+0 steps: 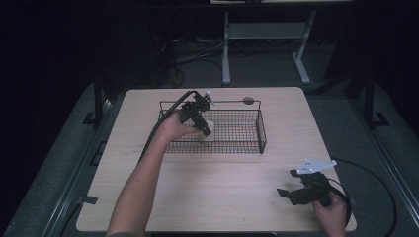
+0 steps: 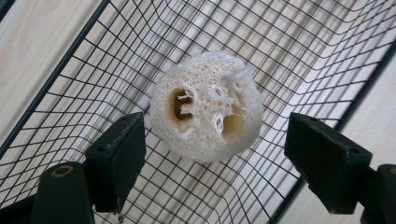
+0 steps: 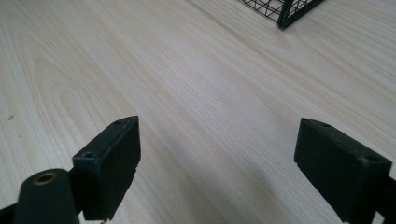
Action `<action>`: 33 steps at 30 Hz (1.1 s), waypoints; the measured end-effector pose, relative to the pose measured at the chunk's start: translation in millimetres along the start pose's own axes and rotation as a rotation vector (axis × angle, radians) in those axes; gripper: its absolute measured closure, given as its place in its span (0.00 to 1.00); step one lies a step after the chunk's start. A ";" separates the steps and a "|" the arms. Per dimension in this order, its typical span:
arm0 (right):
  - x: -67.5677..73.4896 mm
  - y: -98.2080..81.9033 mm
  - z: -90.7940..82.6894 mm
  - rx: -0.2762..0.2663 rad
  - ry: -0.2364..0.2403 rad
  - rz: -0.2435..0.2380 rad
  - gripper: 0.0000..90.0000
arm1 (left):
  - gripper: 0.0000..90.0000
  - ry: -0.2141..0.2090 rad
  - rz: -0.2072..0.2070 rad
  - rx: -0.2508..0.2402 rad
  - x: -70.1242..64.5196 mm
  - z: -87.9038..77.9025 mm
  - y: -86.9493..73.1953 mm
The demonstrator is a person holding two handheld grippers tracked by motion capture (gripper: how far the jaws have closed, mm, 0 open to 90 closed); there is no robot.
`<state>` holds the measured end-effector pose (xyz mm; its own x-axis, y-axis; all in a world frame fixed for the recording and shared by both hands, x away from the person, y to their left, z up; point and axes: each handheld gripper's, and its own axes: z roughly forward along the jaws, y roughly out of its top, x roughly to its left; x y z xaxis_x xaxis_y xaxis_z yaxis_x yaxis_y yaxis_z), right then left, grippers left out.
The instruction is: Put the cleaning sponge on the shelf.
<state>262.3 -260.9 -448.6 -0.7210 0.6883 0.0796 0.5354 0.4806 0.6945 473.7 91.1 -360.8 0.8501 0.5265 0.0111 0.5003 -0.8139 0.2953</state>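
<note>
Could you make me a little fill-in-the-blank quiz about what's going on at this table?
1. The pale loofah sponge lies inside a black wire ____.
2. The left gripper has its jaws ____ on either side of the sponge.
3. The right gripper hangs over the bare wooden ____.

Missing words: basket; open; table

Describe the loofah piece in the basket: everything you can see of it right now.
The loofah piece is a pale cream, rounded slice of coarse, fibrous, sponge-like weave, with two large hollows and a loose strand curling at its top. It lies inside the black wire basket, resting on the mesh. The left gripper is over it with jaws wide apart on either side; neither jaw appears to touch it. It looks dry and undamaged.
</note>
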 end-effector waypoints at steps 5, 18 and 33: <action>-1.0 0.2 -0.1 -0.001 0.003 0.004 0.16 | 0.22 -0.002 0.008 -0.001 -3.9 -6.6 -2.1; -1.1 -0.5 -1.5 -0.002 -0.007 -0.001 0.16 | 0.23 0.004 0.019 -0.010 -6.9 -24.4 -11.6; -0.6 -0.1 -1.8 -0.004 -0.014 0.004 0.16 | 0.24 0.023 0.106 -0.044 -34.0 -53.1 -22.1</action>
<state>261.9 -262.3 -447.5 -0.7126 0.6978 0.0725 0.5365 0.4754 0.6972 424.9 104.3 -317.0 0.8936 0.4439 0.0659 0.3996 -0.8540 0.3332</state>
